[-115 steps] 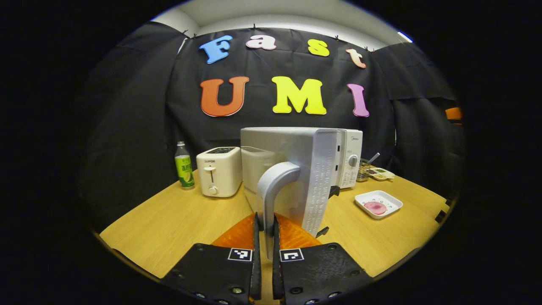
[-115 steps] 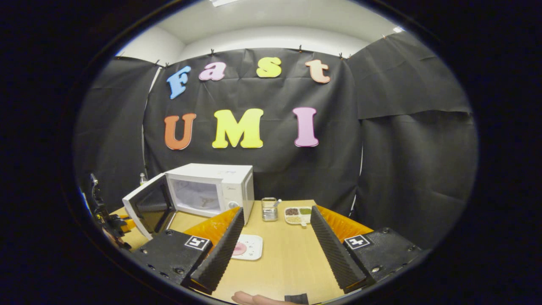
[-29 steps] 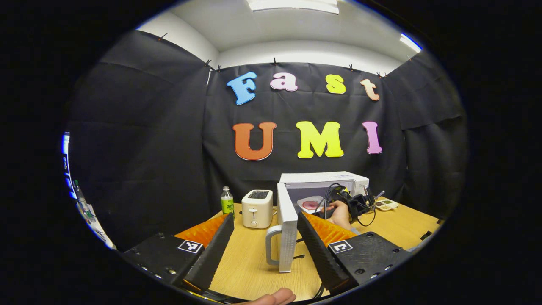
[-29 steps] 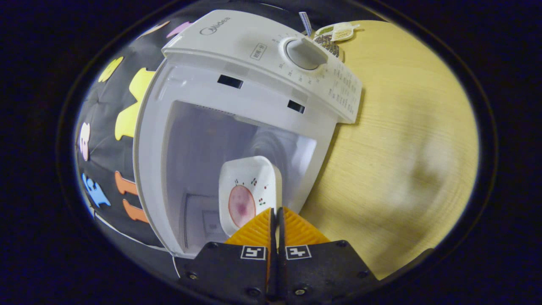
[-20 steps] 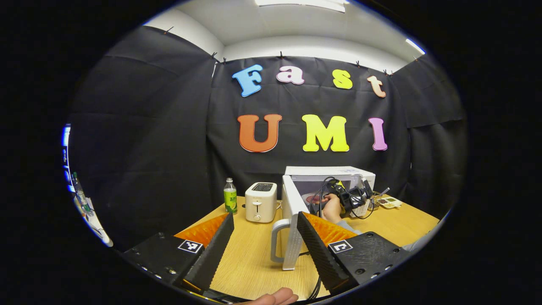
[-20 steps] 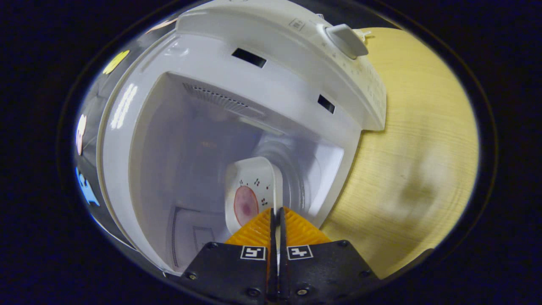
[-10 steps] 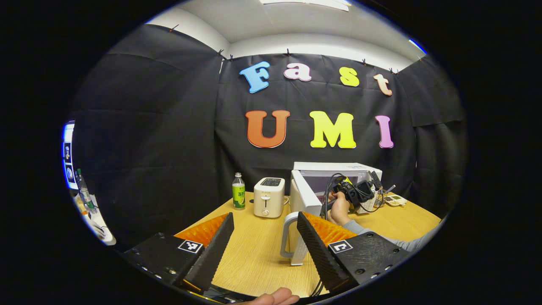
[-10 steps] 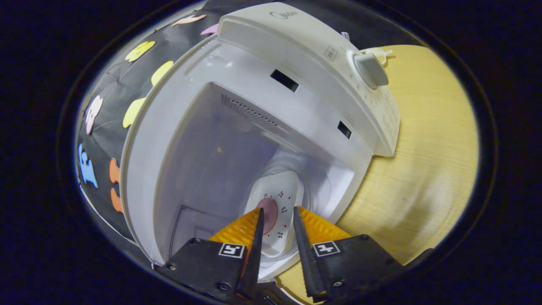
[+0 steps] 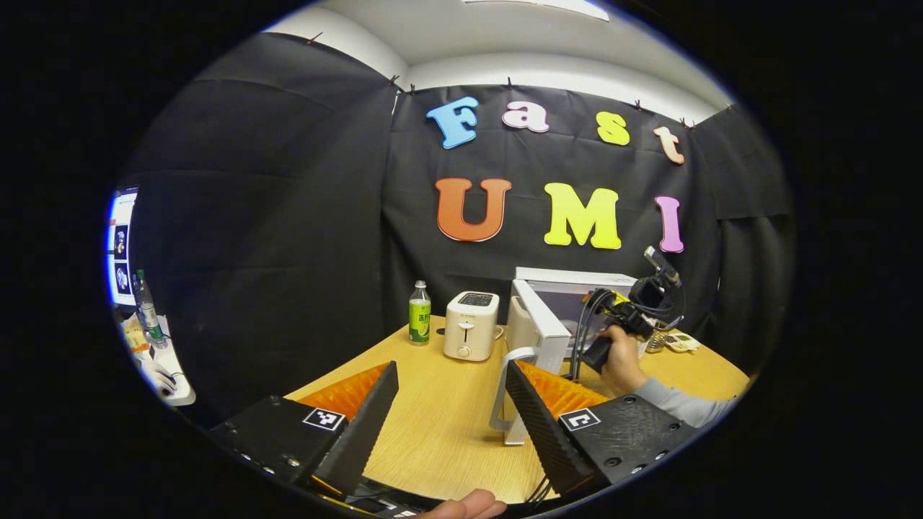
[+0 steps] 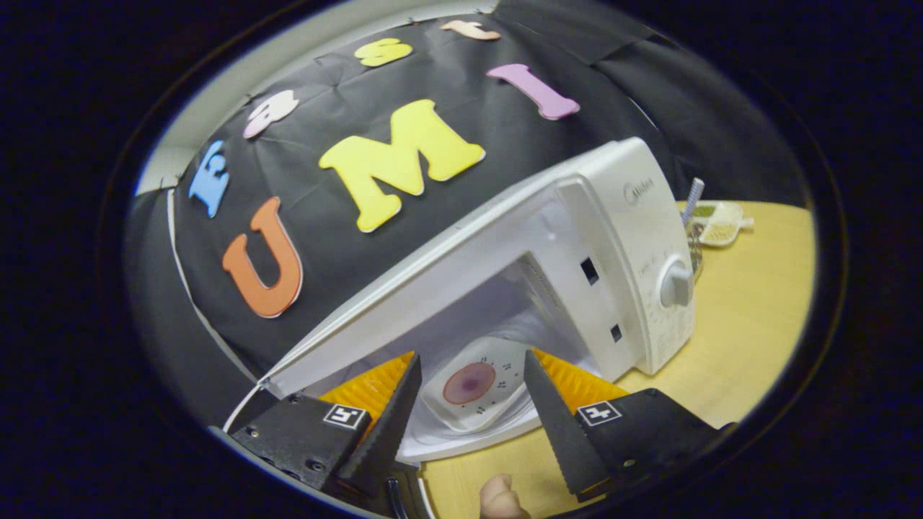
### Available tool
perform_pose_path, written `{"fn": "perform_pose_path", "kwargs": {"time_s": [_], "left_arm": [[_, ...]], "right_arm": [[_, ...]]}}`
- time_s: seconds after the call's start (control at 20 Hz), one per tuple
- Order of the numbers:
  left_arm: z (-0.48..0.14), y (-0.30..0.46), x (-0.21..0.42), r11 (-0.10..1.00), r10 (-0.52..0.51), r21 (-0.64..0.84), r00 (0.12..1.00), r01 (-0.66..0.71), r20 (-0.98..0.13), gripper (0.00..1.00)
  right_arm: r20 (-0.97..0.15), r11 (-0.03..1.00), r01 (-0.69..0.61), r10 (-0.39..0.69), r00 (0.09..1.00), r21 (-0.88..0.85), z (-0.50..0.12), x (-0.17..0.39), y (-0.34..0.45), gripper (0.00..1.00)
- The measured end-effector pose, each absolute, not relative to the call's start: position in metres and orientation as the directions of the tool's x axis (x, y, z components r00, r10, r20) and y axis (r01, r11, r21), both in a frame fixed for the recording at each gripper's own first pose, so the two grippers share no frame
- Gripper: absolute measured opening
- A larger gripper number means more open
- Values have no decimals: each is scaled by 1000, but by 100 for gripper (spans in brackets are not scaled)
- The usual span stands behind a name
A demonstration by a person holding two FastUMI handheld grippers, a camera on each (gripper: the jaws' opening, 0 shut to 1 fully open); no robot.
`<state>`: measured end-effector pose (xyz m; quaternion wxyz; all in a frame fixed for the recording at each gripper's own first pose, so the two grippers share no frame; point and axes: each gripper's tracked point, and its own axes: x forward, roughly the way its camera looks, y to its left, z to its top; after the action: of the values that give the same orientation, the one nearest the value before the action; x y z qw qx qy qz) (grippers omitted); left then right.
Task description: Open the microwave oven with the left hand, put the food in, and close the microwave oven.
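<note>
The white microwave (image 10: 620,238) stands with its door (image 9: 537,328) swung open. Inside its cavity rests the white plate (image 10: 497,404) with a round pink piece of food (image 10: 469,383). My right gripper (image 10: 472,367) is open just outside the cavity, its fingers either side of the plate without touching it. The left gripper view also shows that gripper (image 9: 638,303), held in a hand in front of the microwave. My left gripper (image 9: 451,404) is open with nothing in it, set back from the door handle (image 9: 502,389).
A white toaster (image 9: 470,324) and a green-labelled bottle (image 9: 419,322) stand left of the microwave on the wooden table (image 9: 433,418). Right of the microwave sit a small condiment tray (image 10: 717,220) and a metal holder. A sleeve (image 9: 678,404) crosses the table's right side.
My right gripper carried the plate into the microwave, opened, let it go and drew back. My left gripper, earlier shut on the door handle, now stands open and farther back.
</note>
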<state>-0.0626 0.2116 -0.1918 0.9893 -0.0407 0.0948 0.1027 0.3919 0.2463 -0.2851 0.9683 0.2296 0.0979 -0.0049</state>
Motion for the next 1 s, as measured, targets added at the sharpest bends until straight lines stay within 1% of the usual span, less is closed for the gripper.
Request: {"fn": "perform_pose_path", "kwargs": {"time_s": [0.1, 0.15, 0.3, 0.4, 0.55, 0.6, 0.65, 0.7, 0.75, 0.8, 0.95, 1.0], "left_arm": [[-193, 216, -55, 980, 181, -50, 968, -192, -171, 92], [-199, 220, -50, 983, 172, -42, 970, -181, -170, 92], [-218, 234, -34, 983, 168, -35, 968, -178, -187, 92], [-230, 236, -22, 986, 152, -40, 969, -163, -194, 92], [-246, 247, -10, 981, 177, -42, 963, -190, -205, 91], [-249, 243, -7, 984, 160, -39, 966, -172, -204, 83], [-254, 240, -2, 986, 154, -33, 964, -165, -216, 61], [-258, 241, 2, 986, 159, -20, 963, -167, -216, 60], [-261, 240, 8, 987, 150, -16, 964, -158, -219, 37], [-264, 236, 11, 987, 150, -28, 963, -160, -222, 0], [-273, 219, 23, 990, 115, -52, 963, -131, -242, 0], [-275, 214, 27, 991, 106, -50, 963, -122, -246, 14]], "right_arm": [[-135, 944, 7, 40, 990, 329, -262, 376, 239, 93], [-121, 953, -16, 55, 991, 303, -255, 366, 237, 93], [-89, 960, -89, 117, 989, 264, -224, 327, 225, 95], [-56, 968, -117, 132, 990, 221, -200, 298, 210, 95], [17, 982, -143, 142, 990, 124, -159, 244, 180, 95], [39, 984, -154, 151, 988, 94, -150, 228, 170, 95], [54, 985, -156, 152, 987, 68, -142, 214, 160, 95], [65, 988, -146, 143, 988, 45, -134, 198, 146, 95], [75, 990, -139, 137, 988, 26, -127, 183, 135, 95], [81, 990, -139, 138, 987, 15, -121, 168, 125, 95], [96, 992, -129, 128, 987, 9, -97, 133, 95, 95], [104, 991, -131, 130, 986, 2, -92, 125, 88, 95]]}}
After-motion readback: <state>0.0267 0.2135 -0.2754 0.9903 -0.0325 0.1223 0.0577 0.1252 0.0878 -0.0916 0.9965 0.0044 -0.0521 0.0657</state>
